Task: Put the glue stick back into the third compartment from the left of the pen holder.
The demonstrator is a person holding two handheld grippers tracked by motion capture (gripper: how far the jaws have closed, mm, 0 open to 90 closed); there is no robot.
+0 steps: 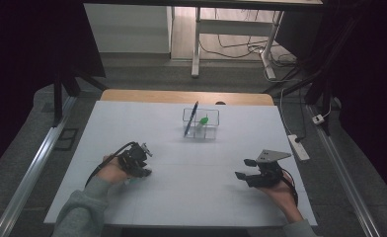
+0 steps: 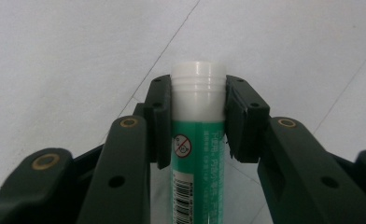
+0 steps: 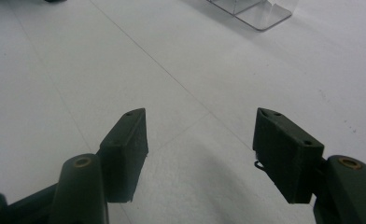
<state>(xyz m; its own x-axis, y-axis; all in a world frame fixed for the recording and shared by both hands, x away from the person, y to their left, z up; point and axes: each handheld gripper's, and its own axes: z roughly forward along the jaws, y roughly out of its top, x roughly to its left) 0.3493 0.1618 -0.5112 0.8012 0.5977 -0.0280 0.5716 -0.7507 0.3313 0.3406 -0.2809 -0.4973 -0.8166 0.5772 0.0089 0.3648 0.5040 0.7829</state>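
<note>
One green-and-white glue stick [image 2: 198,140], one clear divided organizer box [image 1: 201,124], one dark blue pen [image 1: 191,119] standing in it, one green-capped item [image 1: 203,120], one white power strip [image 1: 298,147], two grippers.

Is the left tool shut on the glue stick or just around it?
Shut on it: the left tool's pads press both sides of the glue stick just below its white cap.

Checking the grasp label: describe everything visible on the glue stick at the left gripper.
The glue stick is a plastic-looking tube with a green printed body, a barcode, a small red prohibition symbol and a ribbed white end. It lies on the white table, pointing away along the left gripper, whose two black pads press on it where the white end meets the green body.
</note>
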